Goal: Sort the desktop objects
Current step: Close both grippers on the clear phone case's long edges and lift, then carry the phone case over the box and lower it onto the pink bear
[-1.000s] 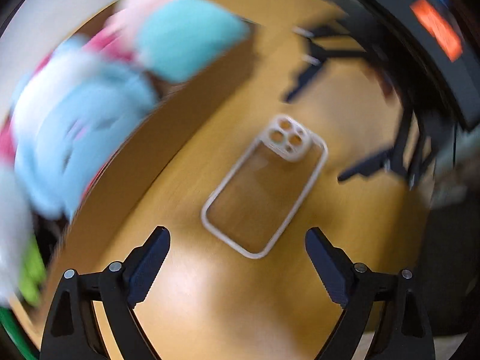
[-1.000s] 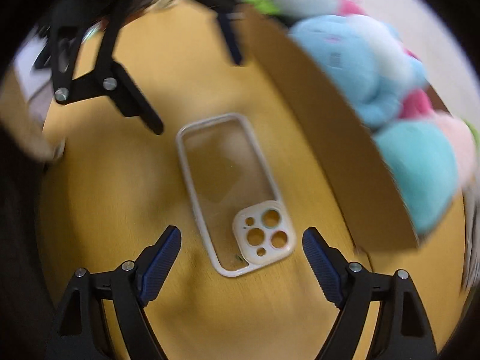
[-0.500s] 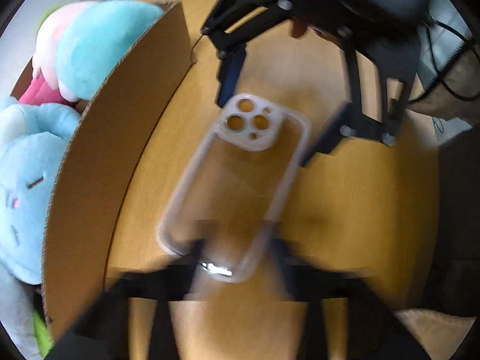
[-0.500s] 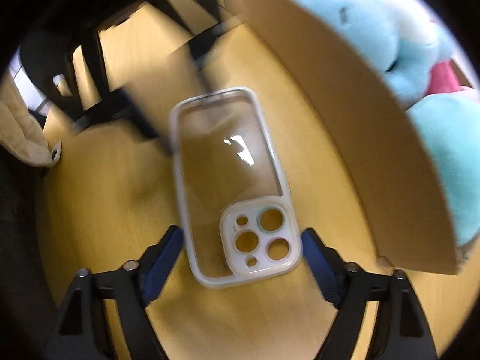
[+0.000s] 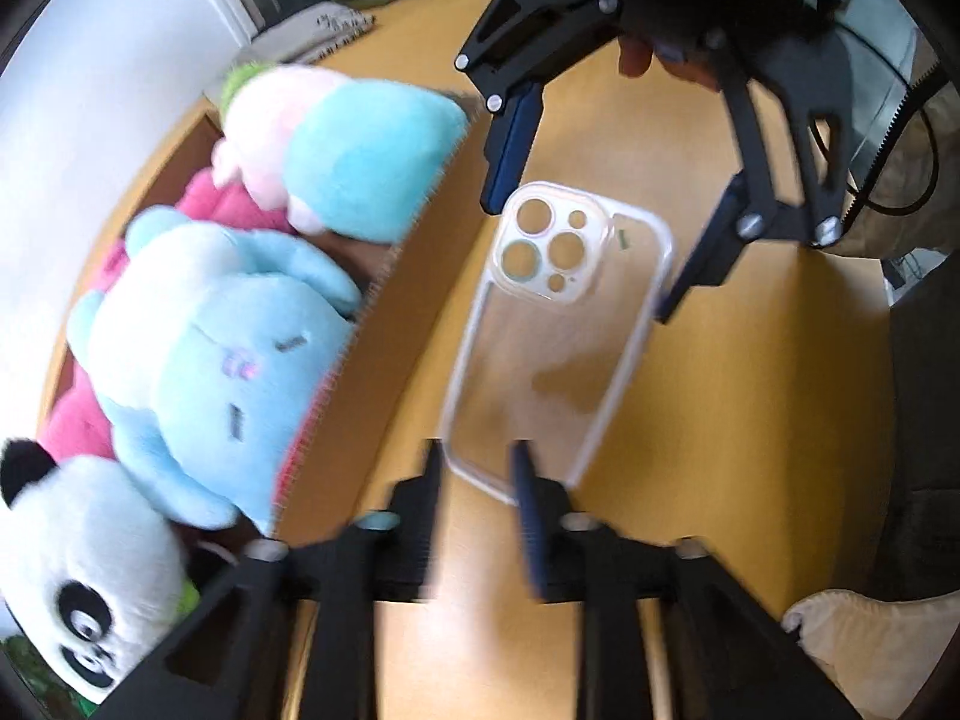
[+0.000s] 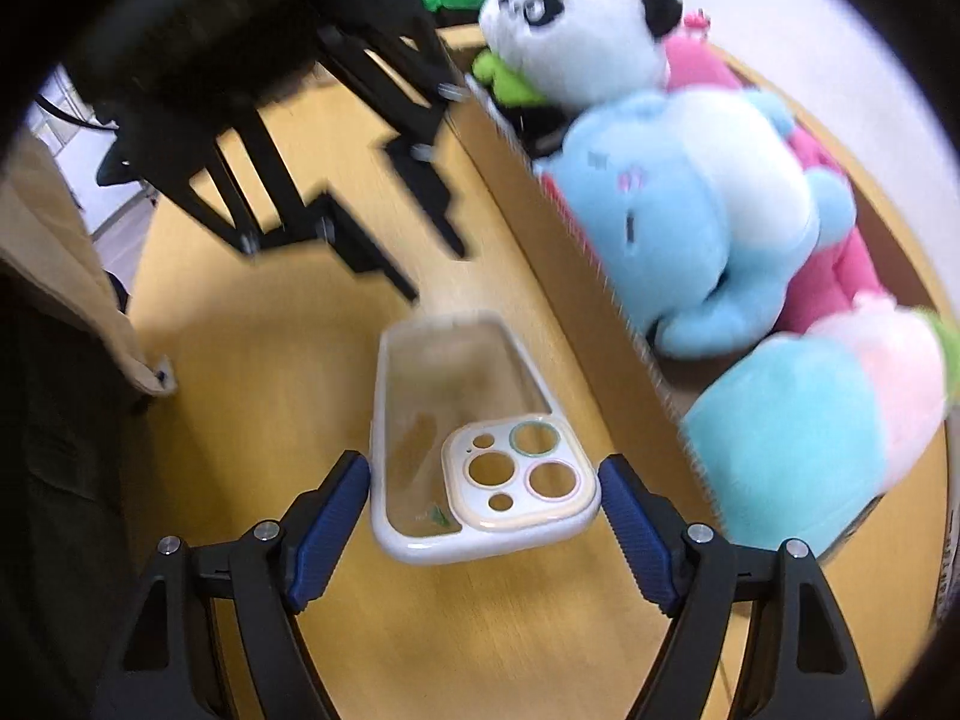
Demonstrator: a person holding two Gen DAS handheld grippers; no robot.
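Observation:
A clear phone case with a white rim is held off the wooden desk between both grippers. My left gripper is closed narrow on the case's bottom edge, its fingers blurred. My right gripper spans the camera-cutout end of the case, its blue pads touching both long sides. The right gripper also shows in the left wrist view, and the left gripper in the right wrist view.
A cardboard box holds plush toys: a blue one, a teal and pink one, a panda. The box wall runs right of the case. A notebook lies at the desk's far end.
Both grippers have closed onto the case from opposite ends. The case has risen off the desk and tilted, and the plush box has come further into view.

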